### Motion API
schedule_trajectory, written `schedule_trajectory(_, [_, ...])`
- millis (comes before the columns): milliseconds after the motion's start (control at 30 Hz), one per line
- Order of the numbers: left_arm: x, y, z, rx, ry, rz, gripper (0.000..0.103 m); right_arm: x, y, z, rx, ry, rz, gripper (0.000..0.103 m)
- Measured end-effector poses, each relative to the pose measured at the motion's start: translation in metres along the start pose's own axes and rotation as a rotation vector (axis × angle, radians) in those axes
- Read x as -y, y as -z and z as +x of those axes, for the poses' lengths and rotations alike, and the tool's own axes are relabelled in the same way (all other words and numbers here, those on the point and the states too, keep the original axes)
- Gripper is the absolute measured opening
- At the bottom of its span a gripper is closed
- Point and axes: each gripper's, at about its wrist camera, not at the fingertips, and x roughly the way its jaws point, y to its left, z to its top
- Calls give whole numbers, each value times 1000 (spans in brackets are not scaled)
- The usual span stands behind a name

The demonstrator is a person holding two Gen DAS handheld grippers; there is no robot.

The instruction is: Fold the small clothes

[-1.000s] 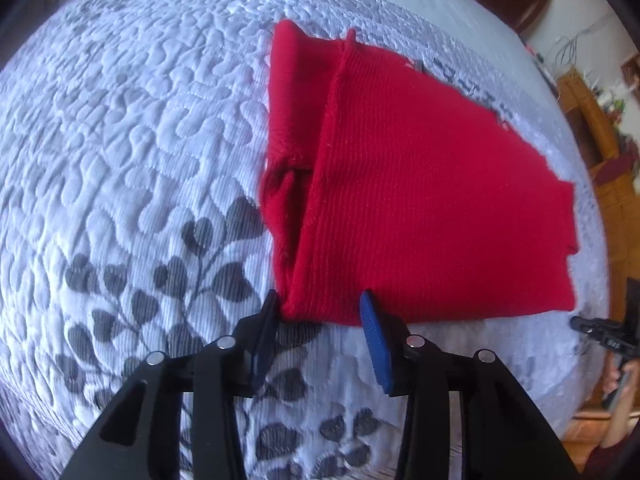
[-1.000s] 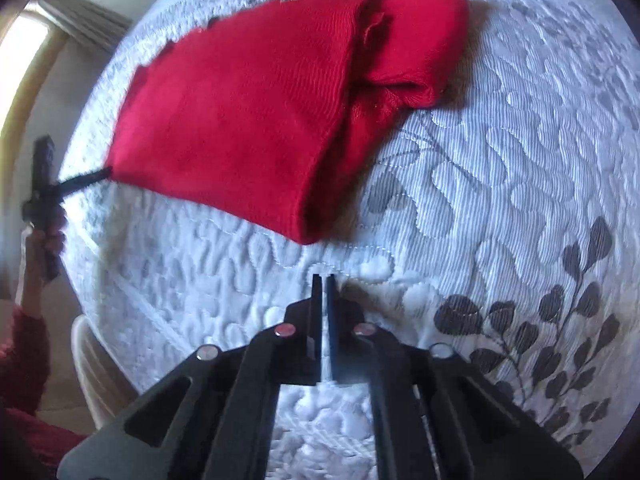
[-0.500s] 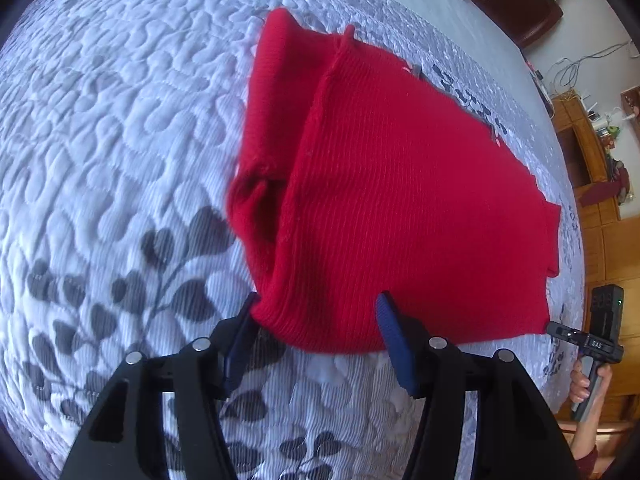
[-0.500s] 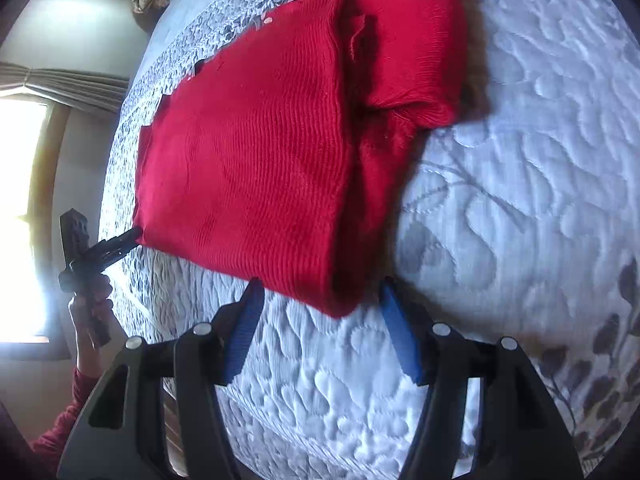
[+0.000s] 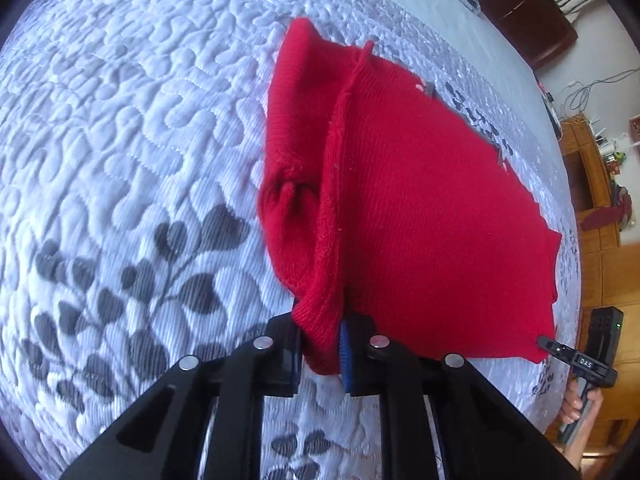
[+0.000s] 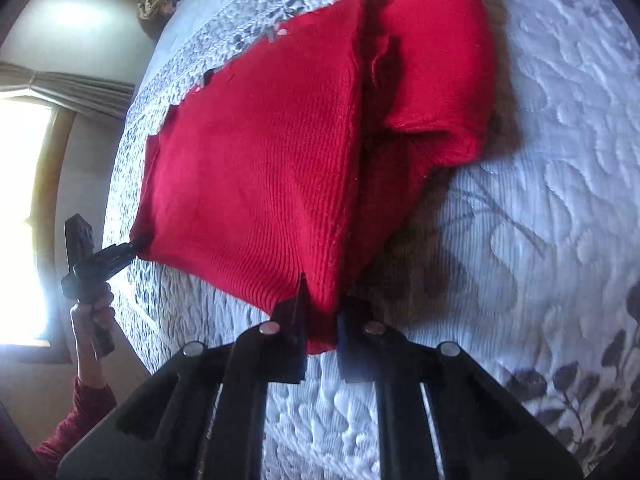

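Both claws clench near corners of the red ribbed knit garment: left gripper lower centre, right gripper likewise; lift both evenly, keeping the edge taut over the white quilted bedspread.

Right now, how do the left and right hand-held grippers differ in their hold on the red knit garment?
The left hand-held gripper pinches a bunched, rolled corner beside the folded-in sleeve; the right hand-held gripper pinches the other near corner, where the cloth lies flatter. The left's corner looks lifted off the quilt; the right's stays lower. Both are shut on the red knit garment, along its near edge.
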Motion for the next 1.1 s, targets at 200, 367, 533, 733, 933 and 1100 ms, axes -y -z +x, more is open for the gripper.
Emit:
schedule_trajectory(200, [10, 34, -17, -42, 44, 10, 14, 2, 31, -22, -19, 36, -12, 9])
schedule_trajectory(367, [25, 84, -28, -59, 35, 62, 15, 13, 82, -40, -37, 51, 3, 9])
schedule_trajectory(533, [36, 133, -36, -69, 22, 94, 15, 21, 129, -51, -48, 70, 4, 9])
schedule_trajectory(733, [35, 177, -41, -74, 11, 112, 15, 31, 173, -58, -47, 50, 28, 9])
schedule_trajectory(933, [22, 184, -15, -67, -26, 90, 18, 40, 176, -19, -59, 128, 48, 12])
schedule_trajectory(1100, [19, 188, -33, -74, -38, 123, 29, 29, 177, -35, -55, 162, 3, 27])
